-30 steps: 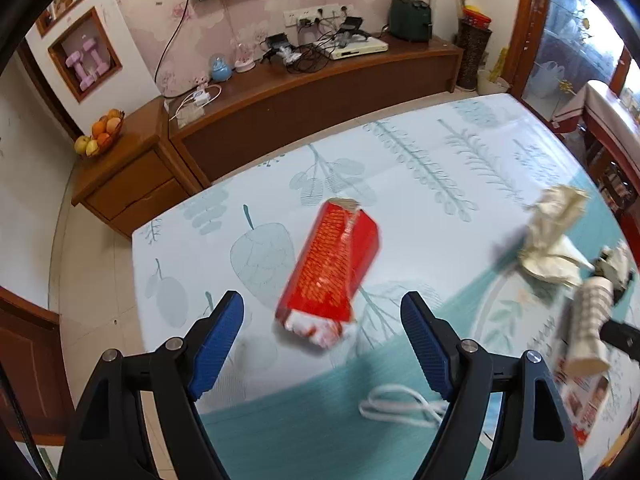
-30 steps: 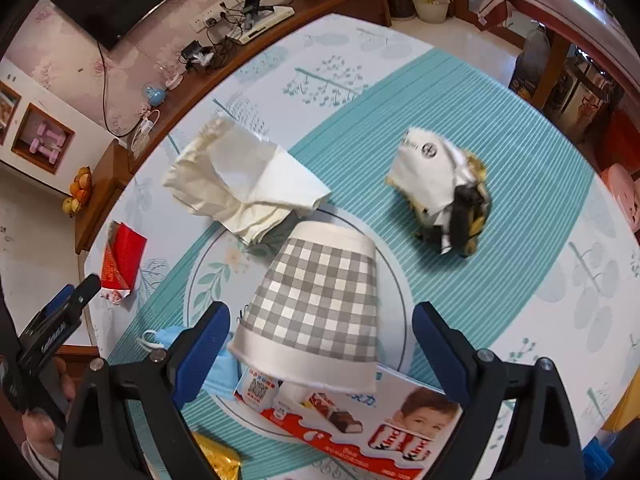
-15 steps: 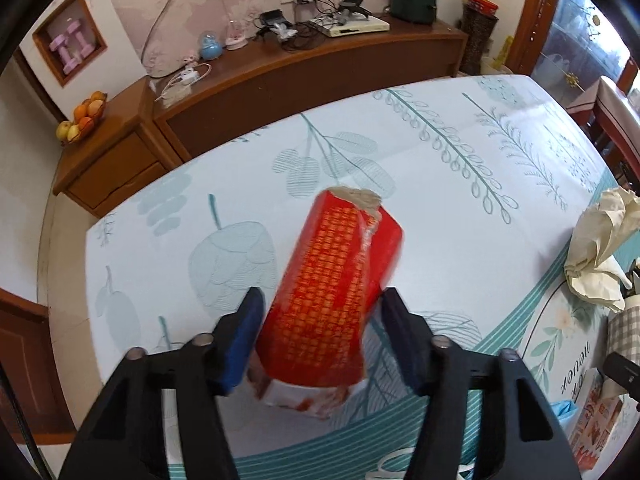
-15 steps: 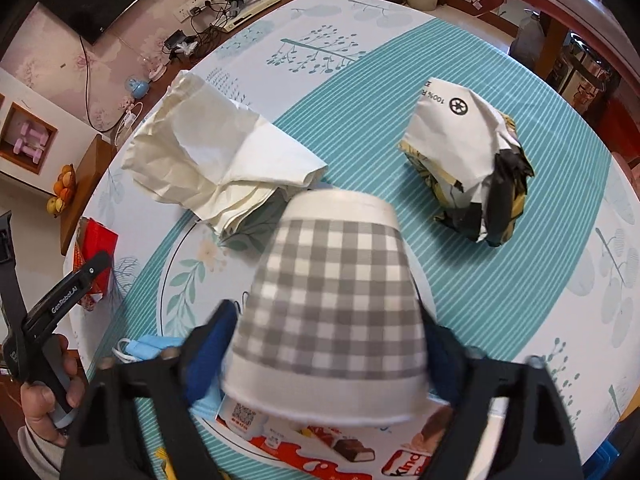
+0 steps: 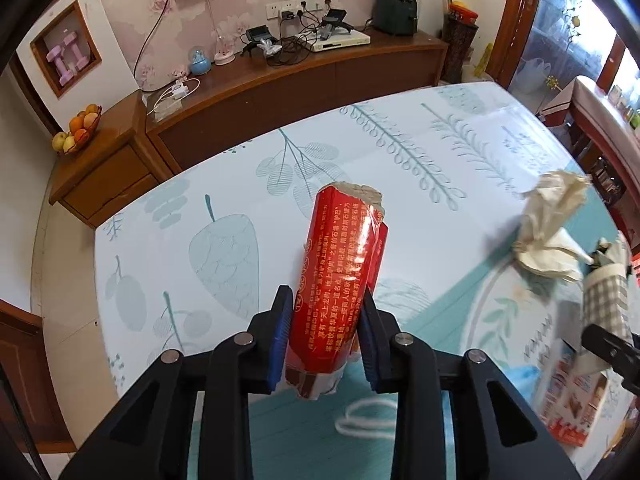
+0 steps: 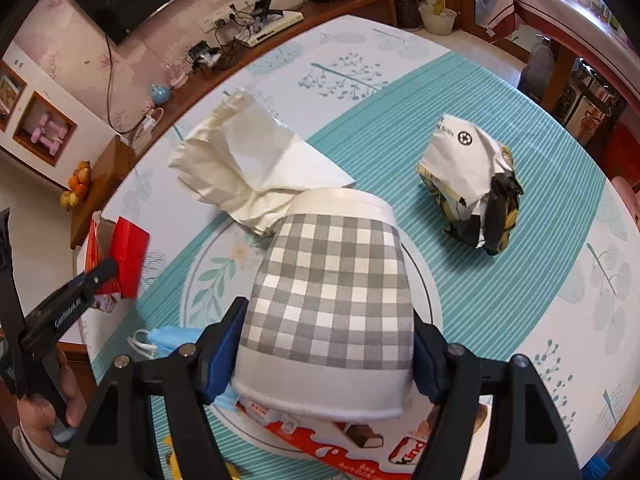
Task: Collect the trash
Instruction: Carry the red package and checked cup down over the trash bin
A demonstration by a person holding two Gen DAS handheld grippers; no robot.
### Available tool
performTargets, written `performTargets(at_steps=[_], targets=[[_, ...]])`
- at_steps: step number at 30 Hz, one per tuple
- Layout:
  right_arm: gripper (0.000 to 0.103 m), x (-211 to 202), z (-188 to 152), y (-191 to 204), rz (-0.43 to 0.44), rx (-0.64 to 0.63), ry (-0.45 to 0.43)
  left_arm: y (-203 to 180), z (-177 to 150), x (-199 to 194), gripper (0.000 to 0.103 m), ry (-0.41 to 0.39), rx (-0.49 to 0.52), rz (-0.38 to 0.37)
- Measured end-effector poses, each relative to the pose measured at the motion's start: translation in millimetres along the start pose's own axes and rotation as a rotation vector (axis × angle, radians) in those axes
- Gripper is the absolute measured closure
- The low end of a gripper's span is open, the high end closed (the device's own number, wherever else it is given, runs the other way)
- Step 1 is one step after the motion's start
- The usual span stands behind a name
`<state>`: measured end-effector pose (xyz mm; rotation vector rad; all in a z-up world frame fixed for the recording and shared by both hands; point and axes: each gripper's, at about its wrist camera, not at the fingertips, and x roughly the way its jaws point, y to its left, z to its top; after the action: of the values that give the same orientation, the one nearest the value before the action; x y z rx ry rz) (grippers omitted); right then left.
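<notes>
My left gripper (image 5: 325, 332) is shut on a red carton (image 5: 340, 276) with yellow print and holds it above the table. The carton also shows in the right wrist view (image 6: 122, 256). My right gripper (image 6: 326, 350) is shut on an upside-down grey checked paper cup (image 6: 328, 304), also in the left wrist view (image 5: 604, 304). Crumpled cream paper (image 6: 248, 172) lies beyond the cup. A crumpled white and black wrapper (image 6: 472, 184) lies to the right.
A Kinder box (image 6: 360, 444) and a blue face mask (image 6: 172, 338) lie on the table under the cup. The table (image 5: 400, 152) has a leaf-patterned cloth. A wooden TV cabinet (image 5: 280, 80) stands beyond the far edge. A fruit bowl (image 5: 78, 130) sits at the left.
My left gripper closed on the red carton and lifted it. My right gripper closed on the checked cup and raised it slightly.
</notes>
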<state>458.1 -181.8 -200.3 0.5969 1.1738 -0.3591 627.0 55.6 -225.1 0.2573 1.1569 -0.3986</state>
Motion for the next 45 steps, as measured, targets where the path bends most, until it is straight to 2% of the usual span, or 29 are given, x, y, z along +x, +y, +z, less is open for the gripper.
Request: performTargets(at_steps=[11, 16, 22, 31, 38, 42, 45], targets=[[0.034, -30, -9, -6, 0.070, -0.005, -0.023, -1, -16, -45, 0.076, -0.007, -0.036, -0.039], [0.034, -44, -21, -12, 0.102, -0.020, -0.018, -5, -30, -87, 0.076, -0.033, -0.064, -0.068], [0.034, -72, -41, -27, 0.155, -0.046, -0.010, -26, -66, -141, 0.076, -0.038, -0.087, -0.098], [0.034, -132, -87, -73, 0.255, -0.128, -0.011, -103, -139, -220, 0.076, -0.038, -0.099, -0.109], [0.034, -168, -138, -145, 0.351, -0.192, 0.023, -181, -202, -274, 0.076, -0.082, -0.139, -0.079], [0.034, -176, -167, -186, 0.360, -0.227, 0.063, -226, -240, -297, 0.076, -0.094, -0.168, -0.063], [0.034, -182, -185, -214, 0.358, -0.249, 0.090, -258, -267, -304, 0.076, -0.075, -0.178, -0.066]])
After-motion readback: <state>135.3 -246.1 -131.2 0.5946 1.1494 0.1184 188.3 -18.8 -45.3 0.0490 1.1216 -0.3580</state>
